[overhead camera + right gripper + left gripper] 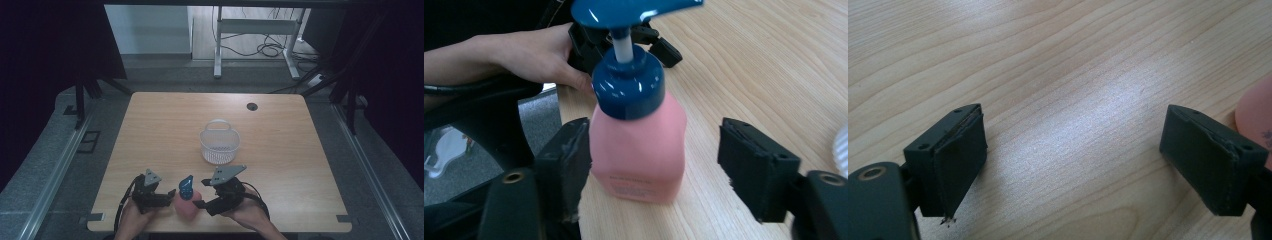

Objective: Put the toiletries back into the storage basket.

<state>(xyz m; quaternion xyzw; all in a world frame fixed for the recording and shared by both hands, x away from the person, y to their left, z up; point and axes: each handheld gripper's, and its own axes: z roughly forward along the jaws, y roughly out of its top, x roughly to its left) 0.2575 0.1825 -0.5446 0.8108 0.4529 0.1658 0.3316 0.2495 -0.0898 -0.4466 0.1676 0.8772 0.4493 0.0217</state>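
Tabletop (165,125): pale wood-grain laminate, rectangular, with a small dark round grommet (252,106) near its far edge. I list the items from left to right.

Left tongs (171,192): black, with a grey three-cornered plate on top, held low at the near edge by the person's left hand (131,216), which the bottom of the high view cuts off. In the left gripper view I see the jaws standing wide apart over bare wood, with nothing between them; the pads are flat, matte and rubbery, and a frayed bit hangs from the left one. A pink curve shows cut off at that view's right edge, just beside the right jaw; I cannot tell whether they touch.

Soap bottle (639,145): squat, pink, translucent plastic, with a glossy dark blue collar, a white stem and a blue pump head whose top is cut off in the right gripper view. It stands upright near the near edge of the tabletop, between the two tongs. Its label is too faint for me to read.

Right tongs (200,204): same build, gripped by the right hand (250,217), angled inward toward the bottle. Its jaws are open on either side of the bottle; one pad is at the bottle's side, contact unclear, and the other stands well clear.

Basket (220,147): white perforated plastic, round, with a hoop handle, well apart toward the middle of the tabletop. Its contents are hard to make out.
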